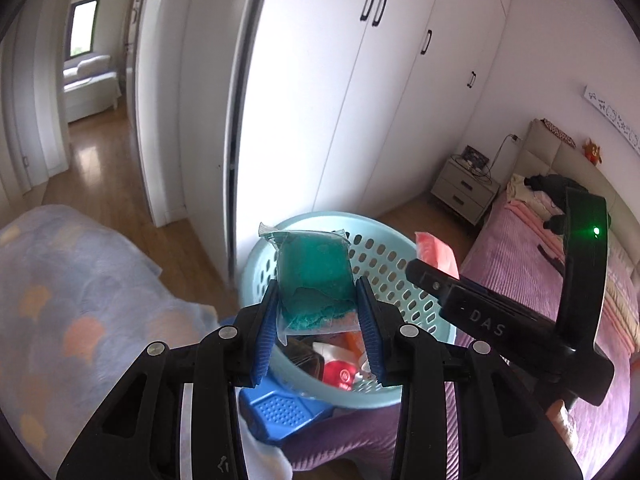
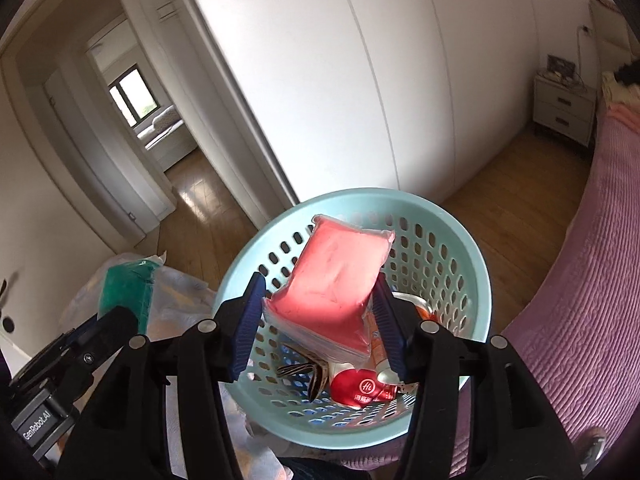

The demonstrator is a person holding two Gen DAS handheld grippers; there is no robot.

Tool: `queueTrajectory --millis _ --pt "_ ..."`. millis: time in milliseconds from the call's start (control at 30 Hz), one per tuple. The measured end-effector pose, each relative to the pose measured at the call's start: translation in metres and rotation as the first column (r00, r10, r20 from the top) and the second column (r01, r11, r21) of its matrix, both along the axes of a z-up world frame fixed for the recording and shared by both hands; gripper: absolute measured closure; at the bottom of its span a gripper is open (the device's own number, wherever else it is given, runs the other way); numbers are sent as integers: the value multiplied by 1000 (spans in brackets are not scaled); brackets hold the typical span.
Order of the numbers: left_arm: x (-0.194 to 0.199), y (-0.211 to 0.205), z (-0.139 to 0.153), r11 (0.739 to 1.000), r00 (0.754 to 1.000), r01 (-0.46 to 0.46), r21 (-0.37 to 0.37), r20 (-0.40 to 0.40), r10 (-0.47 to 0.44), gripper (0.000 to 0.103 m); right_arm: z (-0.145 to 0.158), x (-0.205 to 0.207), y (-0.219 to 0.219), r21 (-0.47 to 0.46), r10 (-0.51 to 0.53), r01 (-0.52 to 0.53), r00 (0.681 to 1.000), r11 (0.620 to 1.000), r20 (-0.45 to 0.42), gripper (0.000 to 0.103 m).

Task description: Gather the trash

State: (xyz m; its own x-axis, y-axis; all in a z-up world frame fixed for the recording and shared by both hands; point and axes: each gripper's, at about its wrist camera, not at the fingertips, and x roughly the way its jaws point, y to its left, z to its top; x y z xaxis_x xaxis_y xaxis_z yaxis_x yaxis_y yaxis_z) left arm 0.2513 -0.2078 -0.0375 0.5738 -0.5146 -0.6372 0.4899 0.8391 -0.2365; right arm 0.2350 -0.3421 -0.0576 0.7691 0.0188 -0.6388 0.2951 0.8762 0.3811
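Note:
My left gripper (image 1: 317, 300) is shut on a green packet in clear wrap (image 1: 314, 276) and holds it over the light blue perforated basket (image 1: 384, 264). My right gripper (image 2: 320, 304) is shut on a pink packet in clear wrap (image 2: 334, 288), held above the same basket (image 2: 452, 236). The basket holds a red wrapper (image 2: 360, 390), a striped wrapper (image 2: 308, 374) and an orange one. The right gripper and the pink packet (image 1: 436, 254) show at right in the left wrist view. The green packet (image 2: 128, 296) shows at left in the right wrist view.
The basket rests on a bed with a purple cover (image 1: 532, 264). A patterned blanket (image 1: 72, 300) lies at left and a blue object (image 1: 280, 412) sits below the basket. White wardrobe doors (image 1: 360, 100), a nightstand (image 1: 464, 190) and an open doorway (image 2: 132, 140) stand behind.

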Motion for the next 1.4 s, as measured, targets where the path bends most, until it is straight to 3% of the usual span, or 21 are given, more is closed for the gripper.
queueTrajectory --millis 267,400,633,1033,1300,1400 --pt "23 -29 -22 999 998 52 -9 -45 -53 66 -1 -14 -18 15 -50 50 999 999 7 40" --pt "28 -37 -31 999 998 30 11 -47 -29 33 -2 -20 -18 15 -58 58 998 998 0 38" --pt "27 -8 -43 1000 997 -13 -2 -71 13 33 7 -30 -13 11 -64 64 998 998 11 37" --pt "-32 93 -24 979 977 -199 40 83 196 29 39 -55 28 -52 0 4 997 999 81 31" --pt "-79 133 -10 948 932 -311 70 220 289 29 50 -81 82 -161 47 -24 988 987 144 31" --pt "-88 145 -10 937 911 -346 46 254 324 25 53 -90 94 -198 59 -25 984 980 166 31"
